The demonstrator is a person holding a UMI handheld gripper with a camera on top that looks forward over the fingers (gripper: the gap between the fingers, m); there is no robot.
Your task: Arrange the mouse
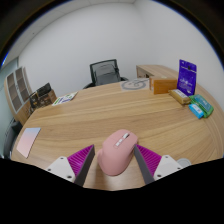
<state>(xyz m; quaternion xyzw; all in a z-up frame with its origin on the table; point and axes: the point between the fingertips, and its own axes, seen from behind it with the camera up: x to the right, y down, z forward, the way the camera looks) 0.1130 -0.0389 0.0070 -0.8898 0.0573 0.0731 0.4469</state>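
Mouse (116, 153): pink, between the gripper (116, 160) fingers, over the near edge of the table (110, 110). Fingers: closed in on the mouse, a purple pad (80, 160) against each flank; whether it rests on the wood or is lifted cannot be told. Pink pad (28, 141): flat, well left of the fingers. Office chair (105, 72): beyond the table's far side. Purple box (187, 75) and teal packet (202, 107): far right. Papers (66, 97): far left.
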